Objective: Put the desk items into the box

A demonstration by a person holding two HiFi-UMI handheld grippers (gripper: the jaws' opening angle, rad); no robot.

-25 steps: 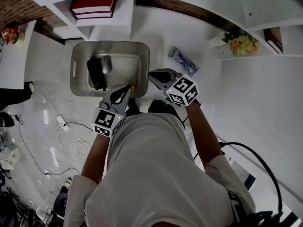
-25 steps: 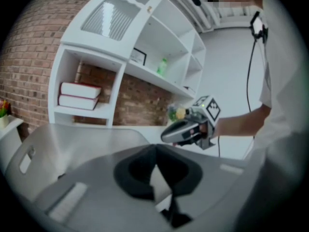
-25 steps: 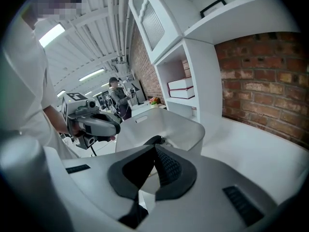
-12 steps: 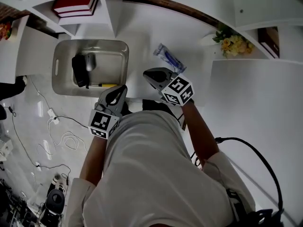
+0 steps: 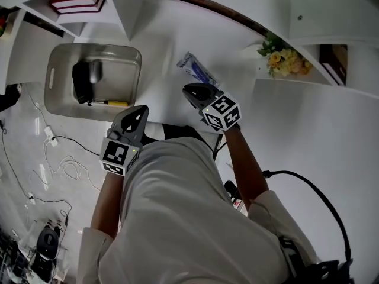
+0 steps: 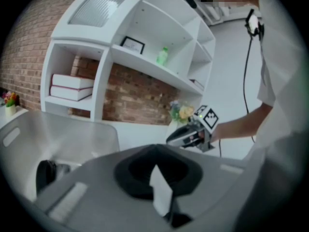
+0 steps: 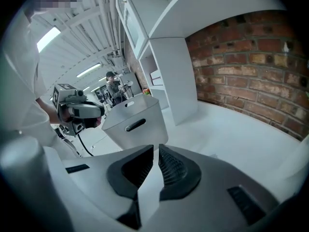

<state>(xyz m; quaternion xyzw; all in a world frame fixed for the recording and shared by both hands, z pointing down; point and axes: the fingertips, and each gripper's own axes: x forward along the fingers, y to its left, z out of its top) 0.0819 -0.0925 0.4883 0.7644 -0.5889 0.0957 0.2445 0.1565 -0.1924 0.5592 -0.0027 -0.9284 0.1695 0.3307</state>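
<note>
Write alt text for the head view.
A person holds the left gripper and right gripper, both empty, at a white desk. A blue packet lies beyond the right gripper; the grey box at left holds a black item and a pen.

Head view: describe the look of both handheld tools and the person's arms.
The left tool and right tool are grey with dark tips, each carrying a cube with black-and-white square markers. The sleeves are white; a black cable loops by the right one.

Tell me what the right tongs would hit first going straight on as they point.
The right tongs tilt down, so likely the white desk first, just before the grey box; depth is unclear.
</note>
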